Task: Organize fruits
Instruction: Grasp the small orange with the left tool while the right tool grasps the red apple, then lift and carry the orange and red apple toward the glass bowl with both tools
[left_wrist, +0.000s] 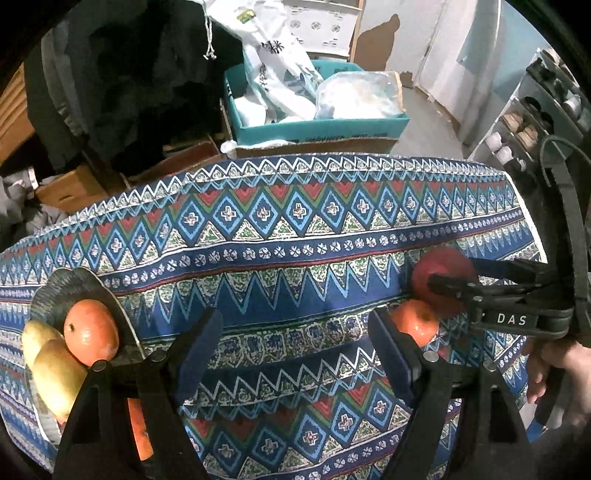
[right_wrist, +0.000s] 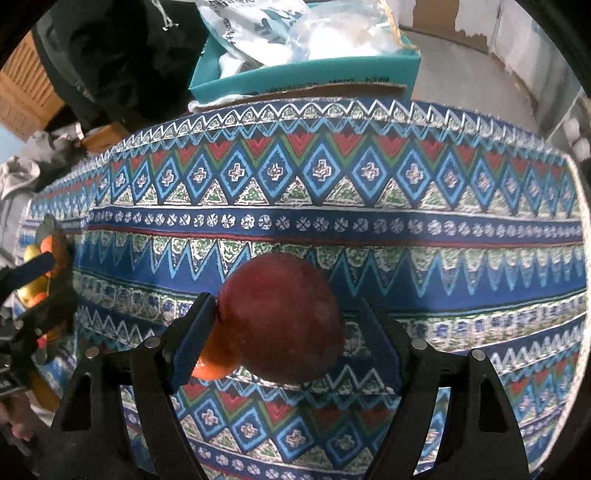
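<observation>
Red apple sits between the wide-open right gripper fingers.
Its long side runs toward the cloth's far edge — an orange touches it; left gripper gapes empty.

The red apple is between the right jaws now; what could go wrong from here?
1. The red apple touches the orange beside it, so closing or lifting may knock that orange and roll it across the cloth.
2. Only the left pad seems to touch the apple; the round fruit could slip.
3. The plate already looks crowded.
</observation>
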